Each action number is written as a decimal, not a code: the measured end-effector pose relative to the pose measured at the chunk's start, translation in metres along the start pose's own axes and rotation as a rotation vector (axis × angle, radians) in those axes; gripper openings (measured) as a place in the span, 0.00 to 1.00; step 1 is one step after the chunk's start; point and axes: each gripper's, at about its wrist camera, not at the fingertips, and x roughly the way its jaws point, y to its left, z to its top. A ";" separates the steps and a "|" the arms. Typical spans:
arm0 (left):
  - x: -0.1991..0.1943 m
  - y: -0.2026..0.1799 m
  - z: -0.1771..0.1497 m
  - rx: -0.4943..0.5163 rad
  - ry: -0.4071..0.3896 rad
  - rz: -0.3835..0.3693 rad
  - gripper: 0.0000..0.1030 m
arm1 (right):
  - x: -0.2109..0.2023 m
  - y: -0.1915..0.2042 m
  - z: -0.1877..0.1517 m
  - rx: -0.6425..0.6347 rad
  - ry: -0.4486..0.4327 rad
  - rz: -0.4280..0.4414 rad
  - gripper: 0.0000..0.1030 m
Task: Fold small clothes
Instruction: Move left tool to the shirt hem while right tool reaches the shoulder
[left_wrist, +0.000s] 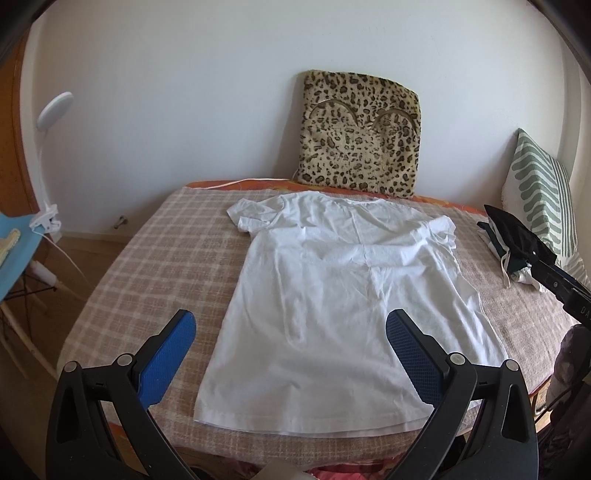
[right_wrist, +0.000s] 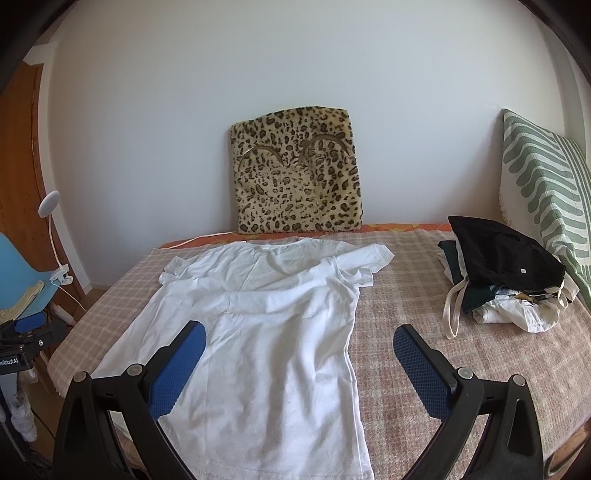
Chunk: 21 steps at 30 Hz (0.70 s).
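A white T-shirt (left_wrist: 332, 291) lies spread flat on the checked bed cover (left_wrist: 155, 251), collar toward the wall, hem toward me. It also shows in the right wrist view (right_wrist: 266, 325). My left gripper (left_wrist: 291, 325) is open and empty, hovering above the shirt's lower left part. My right gripper (right_wrist: 299, 339) is open and empty above the shirt's lower right edge. The right gripper's black arm (left_wrist: 557, 280) shows at the right edge of the left wrist view.
A pile of clothes with a black garment on top (right_wrist: 506, 269) sits at the right on the bed cover (right_wrist: 461, 369). A leopard-print cushion (right_wrist: 295, 177) leans on the wall. A green striped pillow (right_wrist: 546, 192) stands at right. A clip lamp (left_wrist: 48, 218) and blue chair (left_wrist: 14, 243) are at left.
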 end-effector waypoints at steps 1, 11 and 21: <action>0.002 0.007 0.000 -0.011 0.007 0.000 0.99 | 0.002 0.004 0.003 0.007 0.002 0.015 1.00; 0.024 0.046 -0.011 -0.023 0.069 -0.028 0.89 | 0.011 0.026 0.030 -0.011 0.001 0.072 1.00; 0.053 0.081 -0.041 -0.142 0.216 -0.103 0.52 | 0.051 0.059 0.071 -0.083 0.025 0.161 1.00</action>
